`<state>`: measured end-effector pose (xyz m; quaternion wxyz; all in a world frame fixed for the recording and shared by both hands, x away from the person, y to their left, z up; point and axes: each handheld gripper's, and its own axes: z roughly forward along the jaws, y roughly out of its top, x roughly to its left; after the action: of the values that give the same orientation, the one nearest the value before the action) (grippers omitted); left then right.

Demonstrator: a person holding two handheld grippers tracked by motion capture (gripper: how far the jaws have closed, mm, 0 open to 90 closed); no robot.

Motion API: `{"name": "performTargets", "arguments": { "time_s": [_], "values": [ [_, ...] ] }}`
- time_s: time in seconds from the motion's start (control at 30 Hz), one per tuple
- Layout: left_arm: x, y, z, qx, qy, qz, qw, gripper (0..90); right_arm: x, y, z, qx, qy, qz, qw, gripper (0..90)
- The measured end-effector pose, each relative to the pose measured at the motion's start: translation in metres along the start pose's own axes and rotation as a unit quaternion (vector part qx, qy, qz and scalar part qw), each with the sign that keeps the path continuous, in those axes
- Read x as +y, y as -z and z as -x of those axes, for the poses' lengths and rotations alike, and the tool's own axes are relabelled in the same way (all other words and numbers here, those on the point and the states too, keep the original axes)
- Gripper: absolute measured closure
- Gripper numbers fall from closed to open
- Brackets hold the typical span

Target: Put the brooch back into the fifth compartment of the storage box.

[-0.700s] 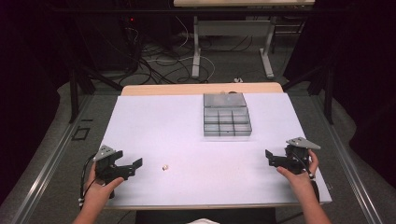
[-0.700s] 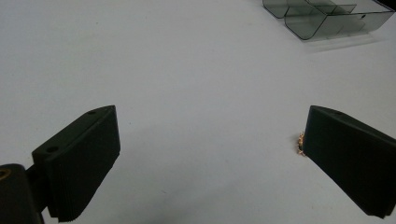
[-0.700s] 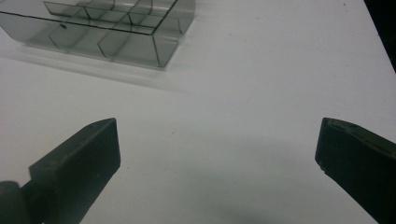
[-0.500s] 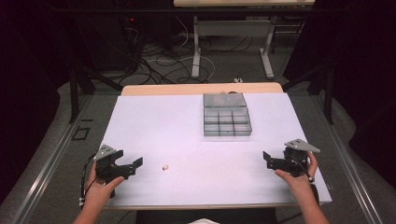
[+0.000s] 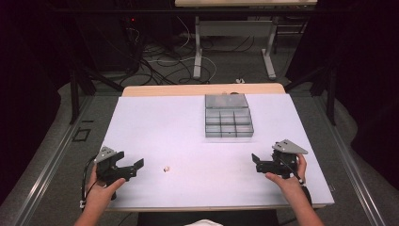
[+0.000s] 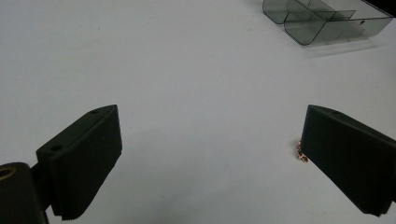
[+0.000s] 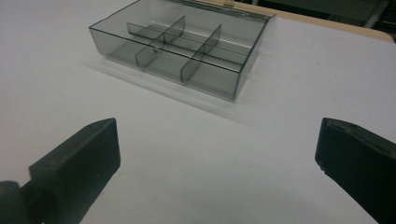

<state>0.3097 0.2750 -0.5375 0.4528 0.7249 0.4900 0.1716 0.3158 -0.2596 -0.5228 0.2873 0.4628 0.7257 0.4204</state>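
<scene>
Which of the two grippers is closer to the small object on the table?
The left gripper. The small object lies just beside its open fingers, while the right gripper is much farther away, across the table.

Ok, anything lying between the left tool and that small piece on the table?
Nothing: in the high view, only bare white table separates the left tool from the small piece. Its jaws stand open.
</scene>
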Motion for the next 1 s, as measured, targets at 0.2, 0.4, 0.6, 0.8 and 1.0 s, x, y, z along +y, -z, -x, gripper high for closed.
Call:
{"name": "performTargets", "arguments": {
  "time_s": [0.2,0.4,0.6,0.8,1.0],
  "values": [
    [-0.003,0.004,0.002,0.002,-0.006,0.006,1.0,5.5,0.004,-0.006,-0.012,0.016,0.014,0.0,0.9998,0.0],
    [-0.005,0.007,0.001,0.006,-0.007,0.011,0.9999,4.5,0.011,-0.011,-0.025,0.04,0.008,0.002,0.9992,0.2],
    [-0.006,0.009,0.0,0.011,-0.003,0.013,0.9999,2.9,0.019,-0.018,-0.042,0.068,0.023,0.003,0.9974,0.9],
    [-0.008,0.011,0.0,0.017,-0.007,0.019,0.9996,0.6,0.022,-0.028,-0.06,0.087,0.04,-0.004,0.9954,1.3],
    [-0.009,0.013,0.0,0.017,-0.006,0.021,0.9996,0.4,0.028,-0.035,-0.076,0.108,0.051,-0.009,0.9928,2.9]
  ]
}}
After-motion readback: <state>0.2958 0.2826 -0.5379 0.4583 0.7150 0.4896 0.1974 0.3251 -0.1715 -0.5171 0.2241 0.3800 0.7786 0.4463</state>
